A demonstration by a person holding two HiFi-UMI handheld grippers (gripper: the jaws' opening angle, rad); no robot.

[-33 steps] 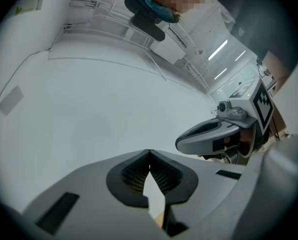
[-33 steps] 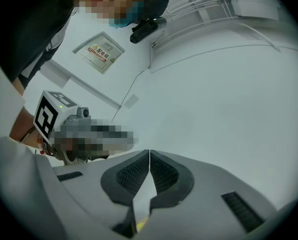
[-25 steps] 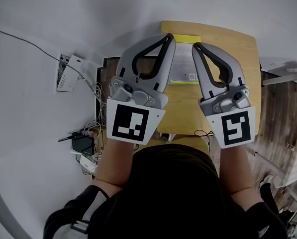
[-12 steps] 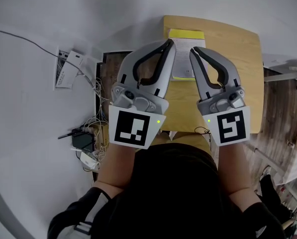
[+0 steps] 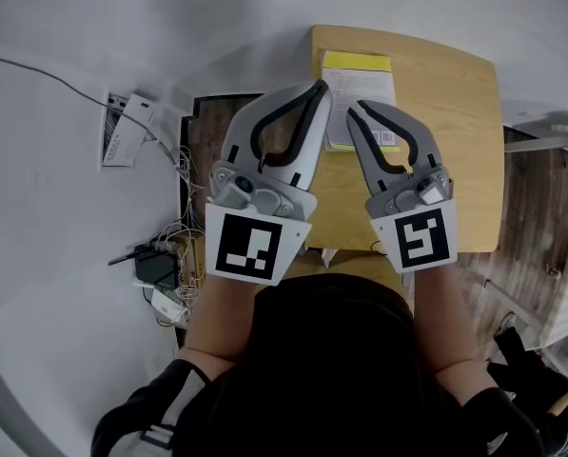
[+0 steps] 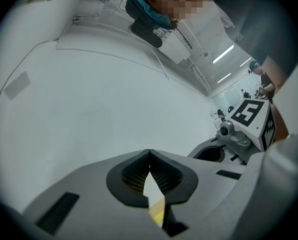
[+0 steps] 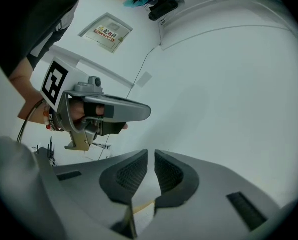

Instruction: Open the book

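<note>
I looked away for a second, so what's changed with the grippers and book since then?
The right gripper came down and swung its tip left, now over the lower edge of the book in the head view. The left gripper dropped slightly. More of the book shows. Both grippers stayed shut and empty; the book stayed closed on the table.

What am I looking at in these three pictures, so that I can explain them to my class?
A person holds a hand-worked two-jaw tool in each hand: the left gripper and the right gripper. One picture looks steeply down from a camera on the person's head. The other two come from cameras riding on each gripper, looking along its jaws. On the wooden table lies a book with a yellow band, seemingly closed. Both grippers are shut and hold nothing. They are poised near the book.
</note>
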